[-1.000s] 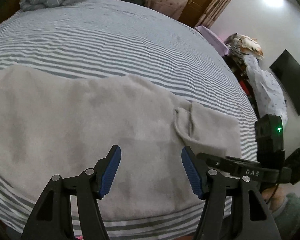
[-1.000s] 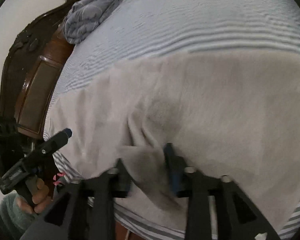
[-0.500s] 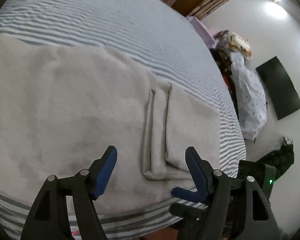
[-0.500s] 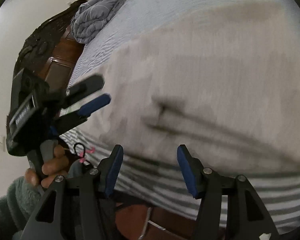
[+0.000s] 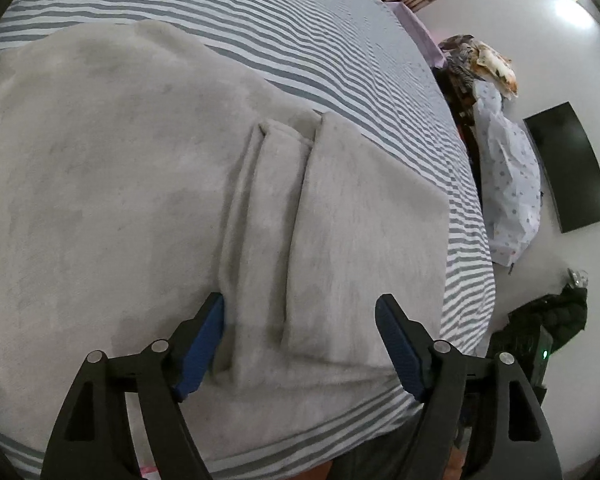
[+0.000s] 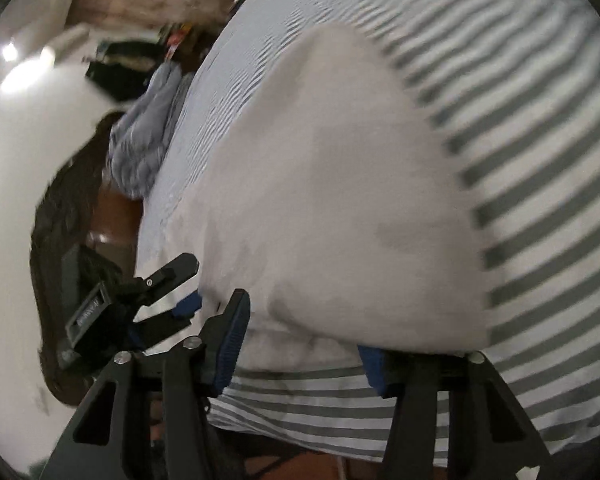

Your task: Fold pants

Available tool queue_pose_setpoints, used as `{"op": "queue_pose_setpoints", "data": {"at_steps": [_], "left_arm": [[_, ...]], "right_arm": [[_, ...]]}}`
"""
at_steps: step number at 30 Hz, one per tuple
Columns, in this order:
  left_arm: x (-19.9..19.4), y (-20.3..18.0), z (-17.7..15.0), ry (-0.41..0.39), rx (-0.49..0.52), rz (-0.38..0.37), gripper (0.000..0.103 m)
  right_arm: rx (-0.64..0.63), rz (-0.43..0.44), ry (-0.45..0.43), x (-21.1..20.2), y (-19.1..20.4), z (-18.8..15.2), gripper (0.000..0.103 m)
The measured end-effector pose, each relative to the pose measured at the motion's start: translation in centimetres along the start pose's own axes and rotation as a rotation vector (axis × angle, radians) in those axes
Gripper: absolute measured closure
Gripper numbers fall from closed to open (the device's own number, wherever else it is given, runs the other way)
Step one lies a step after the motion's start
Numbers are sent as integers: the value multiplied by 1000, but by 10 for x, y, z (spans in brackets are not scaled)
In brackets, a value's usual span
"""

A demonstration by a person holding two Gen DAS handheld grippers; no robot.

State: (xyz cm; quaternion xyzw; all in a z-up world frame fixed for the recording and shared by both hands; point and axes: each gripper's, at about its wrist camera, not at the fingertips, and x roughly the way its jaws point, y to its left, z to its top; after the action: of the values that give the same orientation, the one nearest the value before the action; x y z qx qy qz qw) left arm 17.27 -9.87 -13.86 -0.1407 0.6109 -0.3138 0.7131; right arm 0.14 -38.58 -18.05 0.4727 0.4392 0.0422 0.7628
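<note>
1. Spread over a striped bedsheet (image 5: 340,40), grey and white bands running across the mattress: grey pants (image 5: 120,200), soft and fleecy, lying flat near the bed's near edge.
2. Folded back on the pants at their right end, a flap (image 5: 360,248) with two long parallel ridges beside it, forming a raised pleat.
3. Left gripper (image 5: 300,348) low over that pleat, jaws wide apart, blue ribbed pads (image 5: 200,344) on black plastic arms, gripping nothing; left pad close against the cloth, whether touching cannot be told.
4. Right gripper (image 6: 304,344) at the bed's near edge, jaws spread wide, clamping nothing; right pad partly hidden behind the bulging hem of the pants (image 6: 320,200).
5. Seen from the right wrist camera, blurred: the left gripper (image 6: 180,284) to the left, its upper finger black, a blue pad under it.
6. Beyond the bed on the right in the left wrist view: a dark flat screen (image 5: 568,168) on a white wall, a pale dotted cloth (image 5: 508,184) draped over a heap, a dark bundle (image 5: 548,320) on the floor.
7. At the head end: a rumpled blue-grey quilt (image 6: 144,148) against a dark wooden headboard (image 6: 72,208), carved and glossy.
</note>
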Motion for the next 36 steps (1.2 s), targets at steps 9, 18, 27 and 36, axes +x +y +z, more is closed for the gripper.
{"op": "queue_pose_setpoints", "data": {"at_steps": [9, 18, 27, 36], "left_arm": [[10, -17, 1, -30, 98, 177, 73], [-4, -28, -1, -67, 116, 204, 89], [-44, -33, -1, -138, 146, 178, 90], [-87, 13, 5, -187, 106, 228, 91]], "right_arm": [[169, 86, -31, -4, -33, 1, 72], [43, -40, -31, -8, -10, 1, 91], [-168, -163, -18, -3, 54, -2, 91], [-301, -159, 71, 43, 106, -14, 92]]}}
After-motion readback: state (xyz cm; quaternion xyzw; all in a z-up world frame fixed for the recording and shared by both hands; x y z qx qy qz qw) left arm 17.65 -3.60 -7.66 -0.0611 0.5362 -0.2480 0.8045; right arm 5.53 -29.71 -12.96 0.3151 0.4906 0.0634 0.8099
